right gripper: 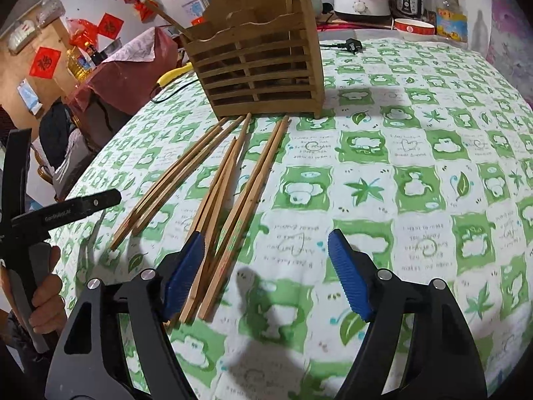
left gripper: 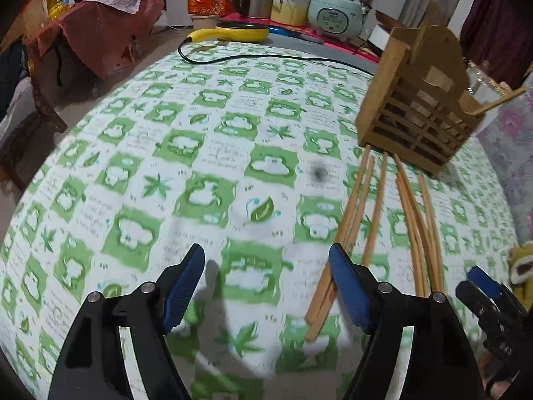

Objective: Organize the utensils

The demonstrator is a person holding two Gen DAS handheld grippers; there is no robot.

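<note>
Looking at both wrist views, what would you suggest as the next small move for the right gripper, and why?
Probably slide the right gripper a little to the left in its view and lower it over the nearest chopsticks. Its jaws stand open with only tablecloth between them, while the chopsticks lie loose beside its left pad, in front of the wooden holder they likely belong in.

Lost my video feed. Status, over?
Left tool and right tool open, empty. Chopsticks loose on the cloth before the wooden holder; one or two already in it. Path clear.
</note>
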